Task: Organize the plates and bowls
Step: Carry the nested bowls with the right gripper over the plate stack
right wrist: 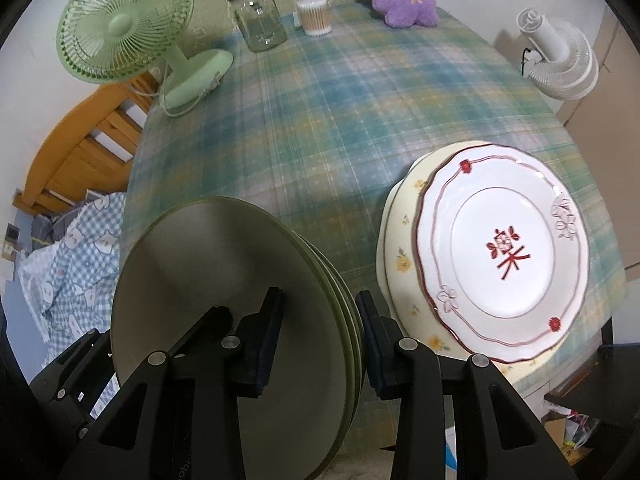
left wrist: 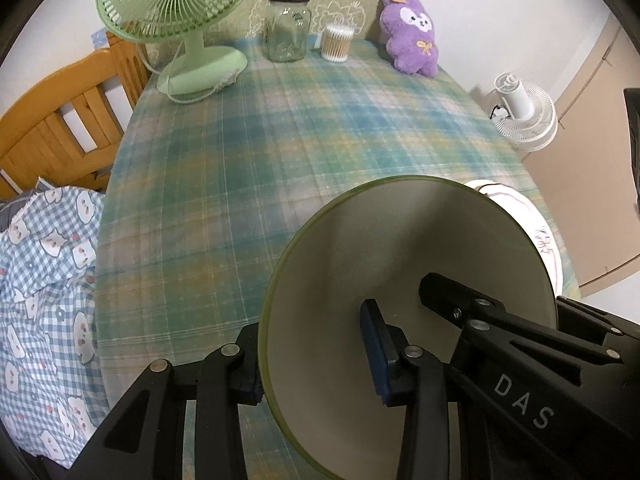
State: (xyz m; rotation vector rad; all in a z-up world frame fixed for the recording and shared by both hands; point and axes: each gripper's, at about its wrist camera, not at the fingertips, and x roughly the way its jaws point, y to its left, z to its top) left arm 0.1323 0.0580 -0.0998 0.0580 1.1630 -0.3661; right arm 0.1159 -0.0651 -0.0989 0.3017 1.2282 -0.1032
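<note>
A stack of green-rimmed bowls (left wrist: 400, 264) is held tilted above the near edge of the table, its pale inside facing me. My left gripper (left wrist: 316, 364) is shut on the stack's rim, one finger outside and one inside. My right gripper (right wrist: 320, 340) is shut on the same bowl stack (right wrist: 224, 292) at the opposite rim, and shows in the left wrist view (left wrist: 500, 332). A white plate with red characters (right wrist: 504, 256) lies on a yellow flowered plate (right wrist: 400, 256) on the table to the right. Only that plate's edge (left wrist: 540, 232) shows behind the bowls in the left wrist view.
The table has a blue-green plaid cloth (left wrist: 304, 132). At its far side stand a green fan (left wrist: 176, 12), a glass jar (left wrist: 288, 28), a cotton swab tub (left wrist: 338, 42) and a purple plush (left wrist: 412, 36). A white fan (left wrist: 524, 112) stands right. A bed (left wrist: 44, 280) lies left.
</note>
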